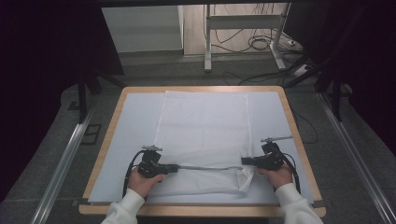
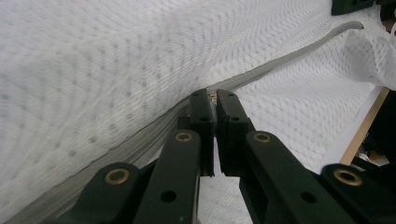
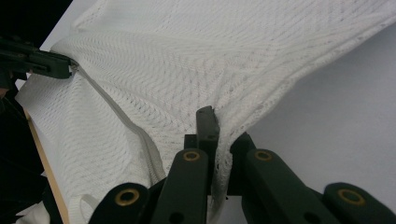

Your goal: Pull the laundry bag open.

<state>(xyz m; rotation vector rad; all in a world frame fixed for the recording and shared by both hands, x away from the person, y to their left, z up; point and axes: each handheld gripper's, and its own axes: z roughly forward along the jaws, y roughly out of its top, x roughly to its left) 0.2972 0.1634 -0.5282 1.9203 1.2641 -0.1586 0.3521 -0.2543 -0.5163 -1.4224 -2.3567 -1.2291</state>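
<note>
Mesh bag pinched at both ends of its zipper on a pale surface.

White mesh laundry bag (image 1: 201,135) lies flat in the middle of the light-blue surface (image 1: 133,121) with a wooden rim, its grey zipper (image 1: 205,167) running along the near part. Beyond the far edge stand a white metal frame (image 1: 243,28) and loose cables (image 1: 261,44) on the floor, well apart from the bag. Left gripper (image 1: 175,168) points inward, level, clamped on the zipper's left end (image 2: 212,98). Right gripper (image 1: 243,161) faces it, clamped on mesh at the bag's right edge (image 3: 219,140). Both hands (image 1: 142,181) rest low at the near edge.
</note>
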